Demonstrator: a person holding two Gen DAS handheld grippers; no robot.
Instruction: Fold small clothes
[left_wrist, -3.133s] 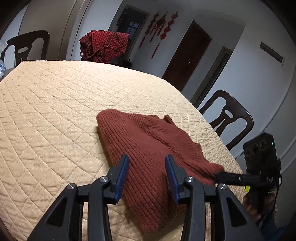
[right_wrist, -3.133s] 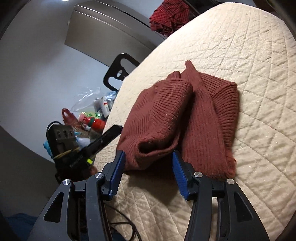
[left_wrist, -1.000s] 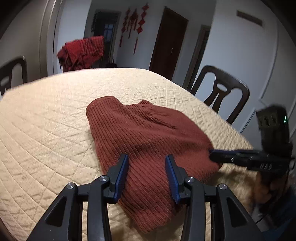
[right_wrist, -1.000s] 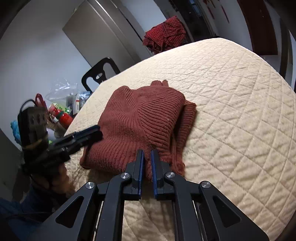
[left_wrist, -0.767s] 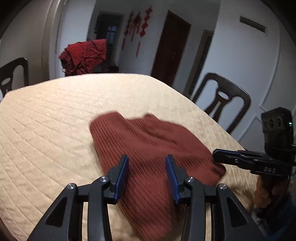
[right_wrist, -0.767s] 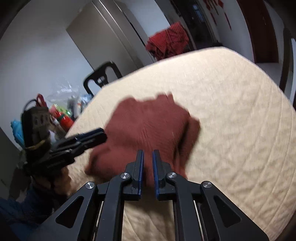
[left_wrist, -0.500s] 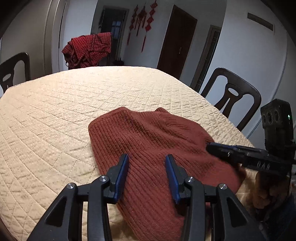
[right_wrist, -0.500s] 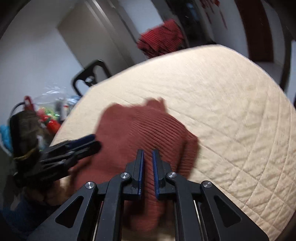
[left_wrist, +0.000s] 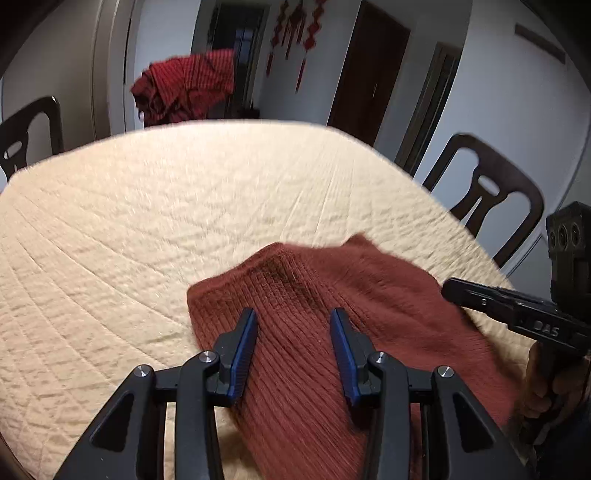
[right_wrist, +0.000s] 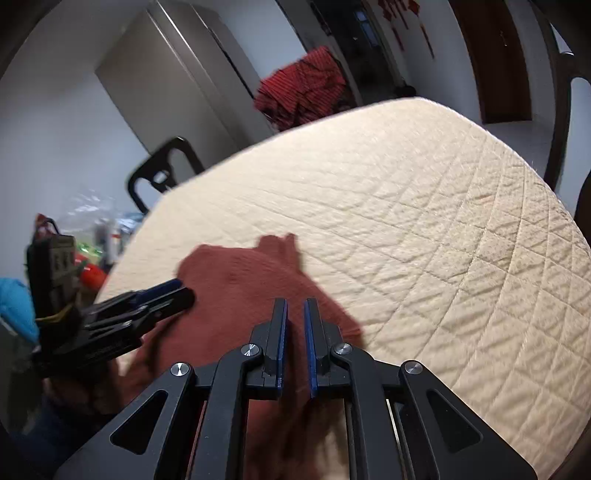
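Note:
A rust-red knitted sweater (left_wrist: 332, 306) lies folded on the cream quilted table cover (left_wrist: 184, 206), near the front edge; it also shows in the right wrist view (right_wrist: 236, 291). My left gripper (left_wrist: 293, 328) is open and empty, hovering just over the sweater's near part. My right gripper (right_wrist: 295, 317) has its jaws nearly together with a narrow gap, held over the sweater's right side; nothing shows between the pads. Each gripper appears in the other's view: the right one (left_wrist: 517, 310) at the sweater's right edge, the left one (right_wrist: 147, 299) at its left edge.
Dark chairs stand around the table (left_wrist: 484, 192), (left_wrist: 26, 136), (right_wrist: 162, 170). A red checked garment (left_wrist: 188, 88) hangs over a chair at the far side. A cluttered pile of bags and bottles (right_wrist: 85, 247) sits left of the table.
The right gripper shut from wide open and has let the folded sleeve rest on the body. Both grippers have drawn back toward me, so the sweater sits lower in view. The left stays open.

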